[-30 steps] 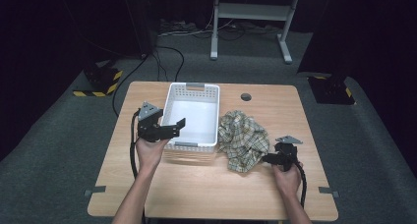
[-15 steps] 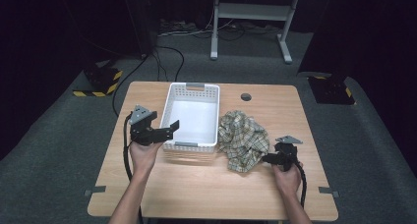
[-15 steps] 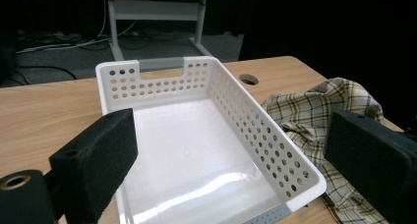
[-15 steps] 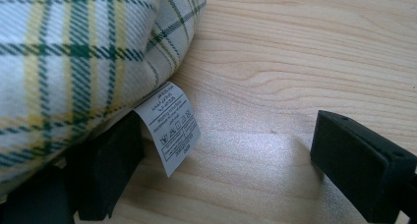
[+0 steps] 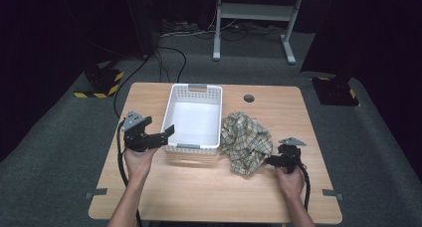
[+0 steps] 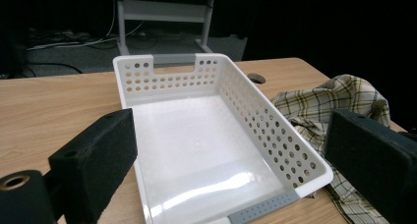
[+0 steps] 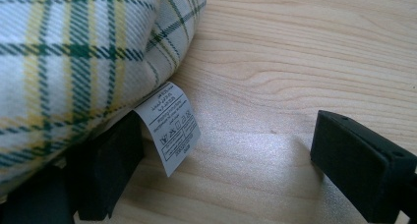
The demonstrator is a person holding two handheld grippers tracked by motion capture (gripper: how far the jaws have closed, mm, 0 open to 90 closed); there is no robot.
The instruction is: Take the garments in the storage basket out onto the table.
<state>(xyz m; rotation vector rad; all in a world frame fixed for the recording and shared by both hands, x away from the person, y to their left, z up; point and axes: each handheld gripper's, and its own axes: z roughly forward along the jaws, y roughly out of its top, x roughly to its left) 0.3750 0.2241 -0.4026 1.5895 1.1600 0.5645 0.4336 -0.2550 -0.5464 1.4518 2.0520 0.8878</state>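
Plaid flannel cloth [image 5: 246,141] heaped on wooden table [image 5: 199,197] just right of white perforated basket [image 5: 195,118]. Right gripper [image 7: 216,170] agape at care label [image 7: 169,126]; left gripper [image 5: 168,133] agape by basket. Risk: pinching label alone, slipping.

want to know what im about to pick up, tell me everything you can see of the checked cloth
The checked cloth is a soft woven fabric, cream with green and yellow plaid lines, lying crumpled in a loose heap on the wooden table. It sits beside the white basket, at its right wall. A small white care label hangs from its edge. The right gripper, jaws open, reaches its near edge, one jaw partly under the fabric.
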